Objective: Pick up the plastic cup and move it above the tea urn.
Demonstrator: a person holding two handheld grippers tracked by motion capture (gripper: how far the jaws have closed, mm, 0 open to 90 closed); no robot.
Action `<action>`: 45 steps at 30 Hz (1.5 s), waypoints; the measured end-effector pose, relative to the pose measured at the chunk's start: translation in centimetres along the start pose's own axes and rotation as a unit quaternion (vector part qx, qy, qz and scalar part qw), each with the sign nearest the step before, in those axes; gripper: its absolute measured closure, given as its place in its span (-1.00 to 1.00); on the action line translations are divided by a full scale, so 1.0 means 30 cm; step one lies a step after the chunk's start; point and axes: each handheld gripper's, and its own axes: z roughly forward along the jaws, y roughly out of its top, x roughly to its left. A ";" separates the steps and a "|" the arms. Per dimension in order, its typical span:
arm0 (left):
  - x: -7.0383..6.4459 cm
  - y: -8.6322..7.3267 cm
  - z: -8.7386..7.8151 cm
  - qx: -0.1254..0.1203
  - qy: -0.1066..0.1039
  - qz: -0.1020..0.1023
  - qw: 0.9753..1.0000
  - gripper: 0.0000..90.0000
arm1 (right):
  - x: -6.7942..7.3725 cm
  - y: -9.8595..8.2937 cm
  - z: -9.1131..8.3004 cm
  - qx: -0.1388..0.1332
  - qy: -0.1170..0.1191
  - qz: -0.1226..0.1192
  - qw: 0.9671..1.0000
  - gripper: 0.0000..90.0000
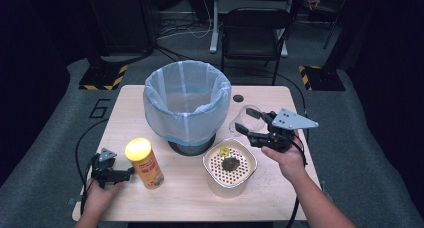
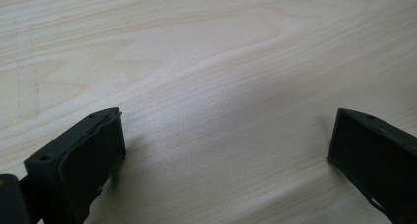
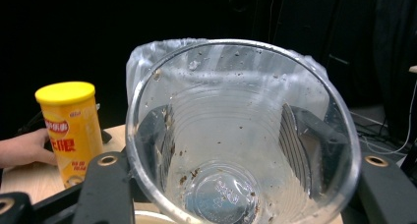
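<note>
My right gripper (image 1: 247,121) is shut on a clear plastic cup (image 1: 238,120) and holds it tilted above the table, between the bin and the white bowl. In the right gripper view the cup (image 3: 241,150) has its mouth toward the camera, with brown specks on its inner wall, and the fingers (image 3: 305,130) press its sides. My left gripper (image 1: 129,173) rests low at the table's front left. It is open (image 2: 226,150) over bare wood, its tips right beside a yellow chips can (image 1: 145,163).
A bin lined with a pale blue bag (image 1: 186,105) stands at the table's middle back. A white bowl with a perforated insert (image 1: 246,172) holds a dark lump (image 1: 230,163) and a yellow scrap (image 1: 224,151). A chair (image 1: 255,25) stands beyond the table.
</note>
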 end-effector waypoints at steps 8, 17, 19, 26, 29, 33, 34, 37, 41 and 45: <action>0.001 0.000 0.000 0.000 0.001 0.001 1.000 -1.00 | -0.006 0.120 0.017 0.004 -0.010 -0.015 1.000 -0.18; 0.000 0.000 0.000 0.000 0.000 0.000 1.000 -1.00 | -0.014 0.226 0.065 0.006 -0.019 -0.014 1.000 -0.19; 0.000 0.000 0.000 -0.001 0.000 0.001 1.000 -1.00 | -0.022 0.242 0.078 0.006 -0.019 -0.010 1.000 -0.19; 0.001 0.000 0.000 0.000 0.000 0.001 1.000 -1.00 | -0.047 0.308 0.142 0.017 -0.021 -0.020 0.999 -0.19; 0.000 0.000 0.000 -0.001 0.000 0.001 1.000 -1.00 | -0.055 0.333 0.183 0.017 -0.022 -0.024 0.999 -0.20; 0.001 0.000 0.000 -0.001 0.000 0.001 1.000 -1.00 | -0.064 0.352 0.254 0.020 -0.022 -0.019 0.999 -0.22; 0.001 0.000 0.000 -0.001 0.000 0.001 1.000 -1.00 | -0.066 0.353 0.275 0.024 -0.021 -0.015 0.999 -0.23; 0.000 0.000 0.000 0.000 0.000 0.000 1.000 -1.00 | -0.071 0.353 0.335 0.033 -0.018 -0.009 0.999 -0.23; 0.001 0.000 0.000 0.000 0.000 0.001 1.000 -1.00 | -0.064 0.351 0.408 0.038 -0.012 -0.003 0.999 -0.23; 0.001 0.000 0.000 -0.001 0.000 0.001 1.000 -1.00 | -0.051 0.354 0.470 0.051 -0.007 -0.009 0.999 -0.24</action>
